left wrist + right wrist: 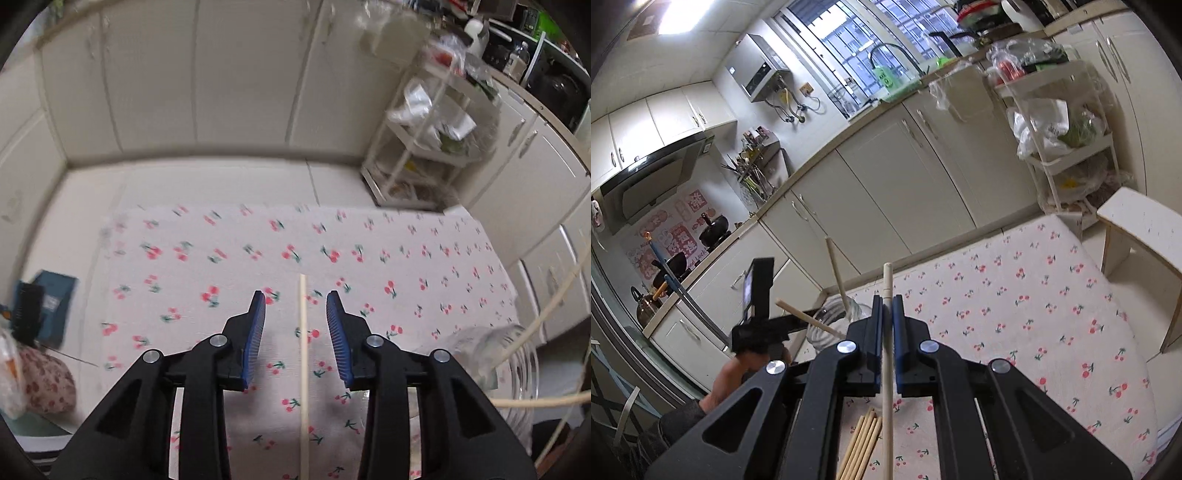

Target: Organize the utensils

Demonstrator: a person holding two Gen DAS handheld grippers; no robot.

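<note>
Cherry-print cloth covers the tabletop under me, cream kitchen cabinets beyond it. My left tongs stand parted, pads touching nothing, and a single pale chopstick runs straight up the gap between them, its long axis in line with the way I point, its tip just past the fingertips. Whether it lies flat on the cloth or hangs above it, I can't tell from here. My right tongs are clamped on another chopstick, which also runs along their line and pokes out beyond the pads. A clear glass jar with two sticks leaning in it sits just to the left of them, beside my left hand's rig. A loose bundle of chopsticks lies on the cloth beneath the right tongs. My guess: the left is the nearer to that centred stick, and closing squarely across it is what counts.
</note>
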